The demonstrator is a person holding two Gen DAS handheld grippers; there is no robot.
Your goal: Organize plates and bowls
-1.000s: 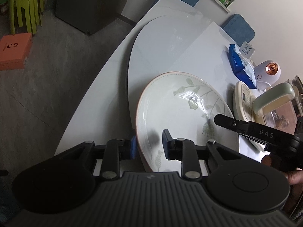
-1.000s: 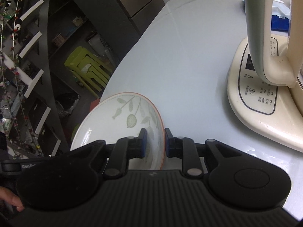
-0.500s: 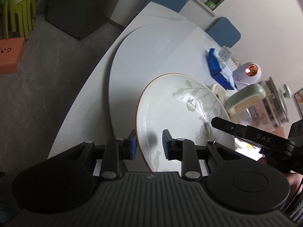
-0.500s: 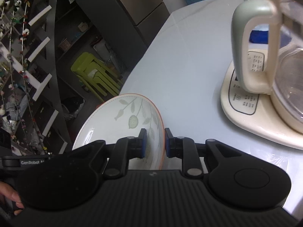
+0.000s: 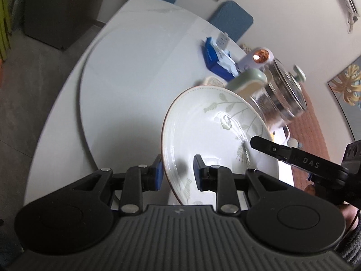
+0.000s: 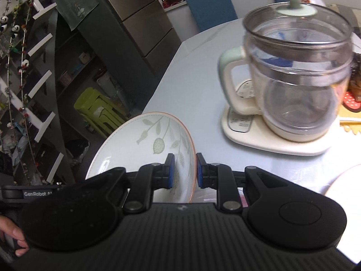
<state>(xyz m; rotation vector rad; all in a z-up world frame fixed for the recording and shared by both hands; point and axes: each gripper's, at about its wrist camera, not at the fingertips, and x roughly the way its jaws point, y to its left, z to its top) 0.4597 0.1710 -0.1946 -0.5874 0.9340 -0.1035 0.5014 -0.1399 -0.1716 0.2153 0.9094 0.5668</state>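
Observation:
A white deep plate (image 5: pixel 212 131) with a green leaf pattern and a thin orange rim hangs tilted above the white table (image 5: pixel 67 122). My left gripper (image 5: pixel 177 169) is shut on its near rim, one blue pad under it and one inside. The tip of my right gripper (image 5: pixel 259 143) reaches the plate's opposite side. In the right wrist view the same plate (image 6: pixel 146 140) stands steeply on edge, and my right gripper (image 6: pixel 183 167) is shut on its rim. The left gripper's housing (image 6: pixel 27 193) shows at the far left, with a person's fingers below it.
A glass kettle (image 6: pixel 297 72) with a pale green handle and lid stands on a cream base, close to the right of the plate. A blue tissue pack (image 5: pixel 216 56) and a small white lamp lie beyond. A second plate's edge (image 6: pixel 345 185) shows at the right. Green stools (image 6: pixel 99 108) stand on the floor.
Both grippers have lifted the plate higher and carried it along the table. The kettle, earlier seen close up, now shows whole. Both grips are unchanged.

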